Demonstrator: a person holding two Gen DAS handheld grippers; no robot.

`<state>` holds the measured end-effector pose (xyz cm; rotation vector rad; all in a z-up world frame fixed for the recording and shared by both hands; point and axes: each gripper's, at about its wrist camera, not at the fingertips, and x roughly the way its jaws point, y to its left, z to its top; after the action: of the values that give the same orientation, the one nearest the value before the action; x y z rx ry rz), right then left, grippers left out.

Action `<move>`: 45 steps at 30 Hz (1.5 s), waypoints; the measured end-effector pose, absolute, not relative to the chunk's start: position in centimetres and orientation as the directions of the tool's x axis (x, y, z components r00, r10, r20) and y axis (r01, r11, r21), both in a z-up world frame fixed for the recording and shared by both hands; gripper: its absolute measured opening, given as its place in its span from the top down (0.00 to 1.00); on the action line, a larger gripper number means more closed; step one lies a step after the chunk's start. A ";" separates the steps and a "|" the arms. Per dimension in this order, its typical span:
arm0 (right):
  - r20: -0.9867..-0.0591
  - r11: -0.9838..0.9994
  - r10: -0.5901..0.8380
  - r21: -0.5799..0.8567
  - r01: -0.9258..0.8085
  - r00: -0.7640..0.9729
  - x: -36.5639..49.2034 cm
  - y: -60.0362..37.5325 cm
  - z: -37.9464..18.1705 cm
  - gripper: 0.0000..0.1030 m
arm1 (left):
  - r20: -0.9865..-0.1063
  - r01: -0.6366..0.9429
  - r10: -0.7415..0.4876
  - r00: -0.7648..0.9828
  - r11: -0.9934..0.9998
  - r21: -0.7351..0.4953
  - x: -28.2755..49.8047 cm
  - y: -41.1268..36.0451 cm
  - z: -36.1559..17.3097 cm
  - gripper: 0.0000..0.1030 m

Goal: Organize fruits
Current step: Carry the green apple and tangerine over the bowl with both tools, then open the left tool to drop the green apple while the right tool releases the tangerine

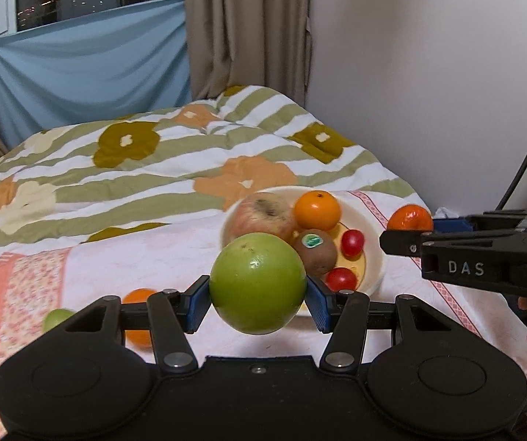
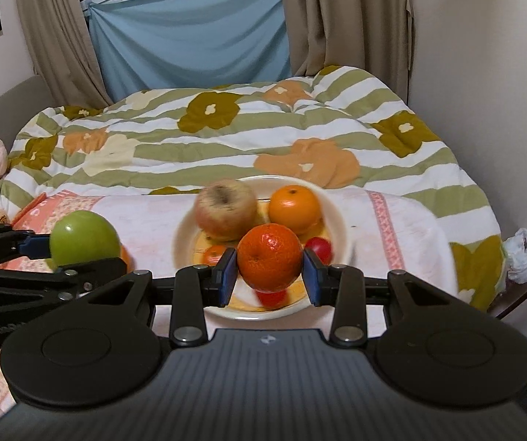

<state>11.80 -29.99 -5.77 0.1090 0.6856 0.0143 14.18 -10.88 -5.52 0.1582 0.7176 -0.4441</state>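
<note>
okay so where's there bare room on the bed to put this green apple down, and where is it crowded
The bowl is crowded: an old apple, an orange, a kiwi and small tomatoes fill it. The pale cloth left of the bowl is bare, between the bowl and the pink patterned edge. The cloth strip right of the bowl, before the pink border, is also free.
</note>
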 end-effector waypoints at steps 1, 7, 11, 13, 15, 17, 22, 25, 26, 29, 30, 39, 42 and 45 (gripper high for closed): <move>-0.634 0.994 0.051 0.103 0.019 0.772 12.0 -30.5 -5.9 0.49 | -0.673 0.448 -0.337 0.658 0.894 -0.010 14.5 -11.6 -5.9 0.43; -0.655 0.995 0.074 0.102 -0.009 0.752 13.2 -33.0 -7.4 0.49 | -0.706 0.449 -0.321 0.631 0.893 -0.005 16.2 -15.0 -8.4 0.43; -0.664 0.994 0.091 0.102 -0.030 0.742 14.1 -33.8 -8.2 0.49 | -0.723 0.432 -0.298 0.623 0.902 0.002 17.4 -16.2 -9.7 0.43; -0.668 0.994 0.101 0.102 -0.043 0.737 14.5 -34.1 -8.6 0.49 | -0.728 0.427 -0.283 0.624 0.904 0.015 17.8 -16.8 -10.2 0.43; -0.671 0.993 0.109 0.100 -0.056 0.733 14.8 -34.3 -8.9 0.49 | -0.736 0.428 -0.271 0.620 0.904 0.028 18.1 -17.3 -10.6 0.43; -0.676 0.993 0.112 0.096 -0.065 0.729 15.2 -34.3 -9.1 0.49 | -0.746 0.431 -0.266 0.611 0.902 0.031 18.4 -17.7 -11.0 0.43; -0.676 0.993 0.120 0.094 -0.076 0.727 15.7 -34.3 -9.1 0.49 | -0.757 0.431 -0.252 0.602 0.901 0.042 18.5 -18.2 -11.5 0.43; -0.677 0.993 0.121 0.088 -0.083 0.726 15.9 -34.2 -9.1 0.49 | -0.748 0.417 -0.246 0.616 0.908 0.045 18.3 -18.1 -11.0 0.37; -0.676 0.992 0.123 0.091 -0.084 0.727 15.9 -34.2 -9.1 0.49 | -0.737 0.416 -0.246 0.629 0.908 0.052 18.2 -18.2 -10.6 0.25; -0.674 0.991 0.131 0.102 -0.084 0.727 16.1 -34.3 -9.0 0.49 | -0.713 0.416 -0.247 0.657 0.907 0.069 17.7 -17.8 -9.6 0.15; -0.672 0.990 0.136 0.106 -0.087 0.728 16.1 -34.3 -9.0 0.49 | -0.714 0.416 -0.246 0.656 0.907 0.070 17.7 -17.6 -9.4 0.15; -0.680 0.983 0.177 0.154 -0.098 0.711 18.0 -34.3 -10.3 0.49 | -0.718 0.330 -0.202 0.667 0.943 0.041 16.3 -14.4 -8.4 0.14; -0.687 0.982 0.183 0.157 -0.102 0.703 18.4 -34.2 -11.0 0.49 | -0.721 0.298 -0.186 0.668 0.954 0.030 16.0 -13.6 -8.5 0.14; -0.690 0.981 0.191 0.159 -0.112 0.698 18.3 -34.1 -11.5 0.49 | -0.723 0.276 -0.175 0.668 0.961 0.023 15.7 -13.2 -8.6 0.14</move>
<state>18.30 -34.07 -11.45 0.1074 0.7806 0.1695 15.72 -13.16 -8.63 0.1352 0.8004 -0.2552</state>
